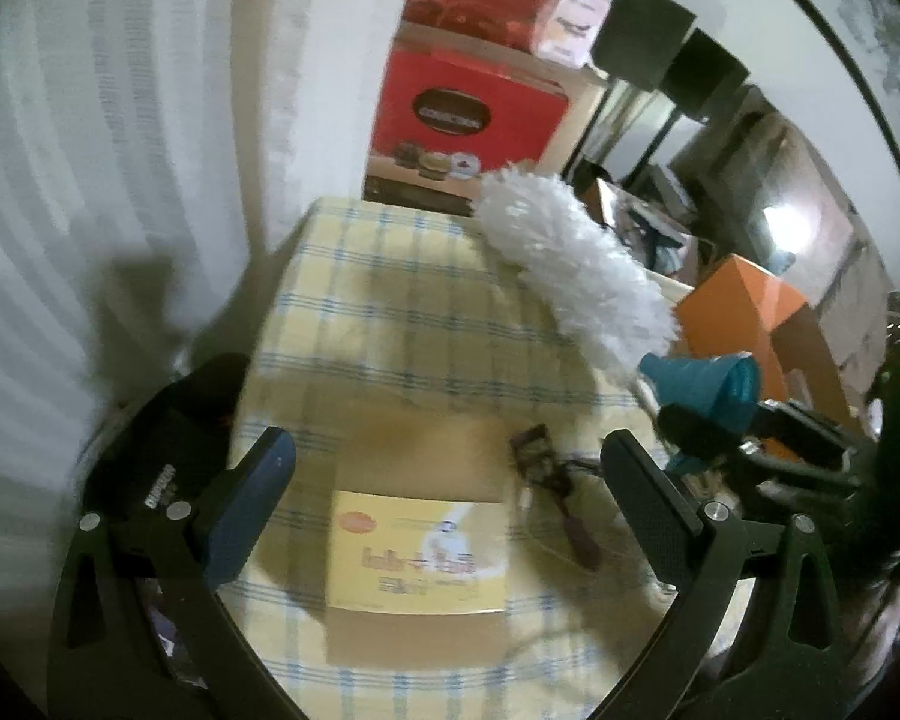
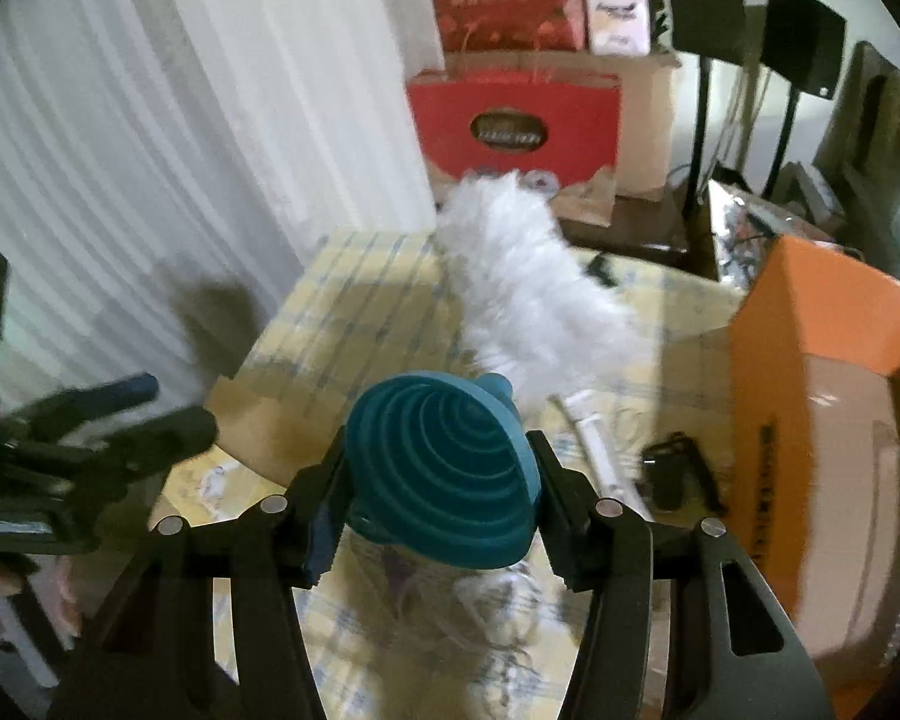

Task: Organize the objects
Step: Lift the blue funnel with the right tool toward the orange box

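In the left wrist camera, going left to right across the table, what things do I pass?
Cardboard box with the yellow label → eyelash curler → white fluffy duster → teal funnel held in the right gripper → orange box.

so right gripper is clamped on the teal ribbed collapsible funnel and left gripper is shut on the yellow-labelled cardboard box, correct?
Only partly. The right gripper is clamped on the teal ribbed collapsible funnel, but the left gripper is open, with the yellow-labelled cardboard box lying on the checked tablecloth between its spread fingers. The left wrist view shows it.
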A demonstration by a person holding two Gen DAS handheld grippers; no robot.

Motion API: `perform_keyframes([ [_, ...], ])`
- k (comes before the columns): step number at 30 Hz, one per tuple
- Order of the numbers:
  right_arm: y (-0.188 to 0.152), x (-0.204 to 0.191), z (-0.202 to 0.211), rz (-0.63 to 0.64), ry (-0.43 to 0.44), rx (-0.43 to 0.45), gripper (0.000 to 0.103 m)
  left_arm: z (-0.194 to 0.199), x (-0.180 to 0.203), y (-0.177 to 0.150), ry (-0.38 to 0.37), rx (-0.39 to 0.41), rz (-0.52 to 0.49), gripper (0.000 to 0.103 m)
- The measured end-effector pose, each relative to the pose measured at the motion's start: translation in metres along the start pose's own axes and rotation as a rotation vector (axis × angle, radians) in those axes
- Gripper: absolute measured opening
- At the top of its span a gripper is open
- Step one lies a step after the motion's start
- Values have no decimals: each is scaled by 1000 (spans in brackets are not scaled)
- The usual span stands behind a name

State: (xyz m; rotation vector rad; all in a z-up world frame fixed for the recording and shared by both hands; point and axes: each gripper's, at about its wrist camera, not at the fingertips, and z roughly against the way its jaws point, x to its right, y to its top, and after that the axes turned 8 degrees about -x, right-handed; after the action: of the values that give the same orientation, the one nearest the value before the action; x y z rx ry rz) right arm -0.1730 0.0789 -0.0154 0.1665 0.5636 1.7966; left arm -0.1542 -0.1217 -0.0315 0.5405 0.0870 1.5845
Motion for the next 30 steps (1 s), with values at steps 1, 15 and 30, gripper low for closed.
perform_keyframes([
  [1, 0, 4, 7, -6, 1, 7, 56, -1, 3, -1, -9, -2, -7, 102],
  [15, -28, 49, 93, -47, 55, 79, 56, -24, 75, -33, -79, -79, -175, 96],
  [30, -59, 80, 125, -81, 55, 95, 56, -70, 134, -59, -69, -155, -329, 85],
])
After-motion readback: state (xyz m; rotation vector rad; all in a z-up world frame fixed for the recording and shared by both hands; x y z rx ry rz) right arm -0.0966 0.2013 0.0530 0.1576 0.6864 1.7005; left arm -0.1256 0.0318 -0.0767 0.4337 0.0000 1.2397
